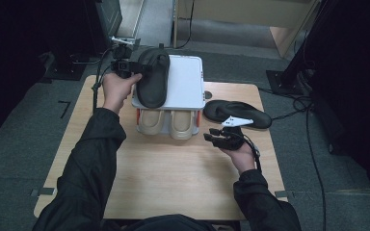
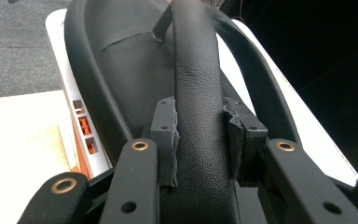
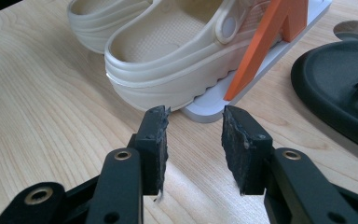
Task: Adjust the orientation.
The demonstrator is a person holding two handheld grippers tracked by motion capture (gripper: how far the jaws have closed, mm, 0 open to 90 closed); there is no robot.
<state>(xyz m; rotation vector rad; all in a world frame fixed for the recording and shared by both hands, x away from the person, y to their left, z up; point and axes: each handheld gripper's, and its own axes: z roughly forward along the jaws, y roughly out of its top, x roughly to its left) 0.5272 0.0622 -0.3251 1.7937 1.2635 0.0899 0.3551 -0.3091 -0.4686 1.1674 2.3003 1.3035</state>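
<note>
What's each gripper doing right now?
Left gripper: shut on the strap of the black sandal atop the white rack.
Right gripper: open, holding nothing.

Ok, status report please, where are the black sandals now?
Left gripper clamped on one black sandal's strap, atop the white rack. Right gripper jaws open, empty. Other sandal on table, unobstructed.

a wooden table (image 1: pixel 173 183) on grey carpet (image 1: pixel 19 159). a pair of cream clogs (image 1: pixel 167 122) sits side by side on the lower shelf of the rack, heels toward the near edge. a pale cabinet (image 1: pixel 250 12) stands at the far wall.
</note>
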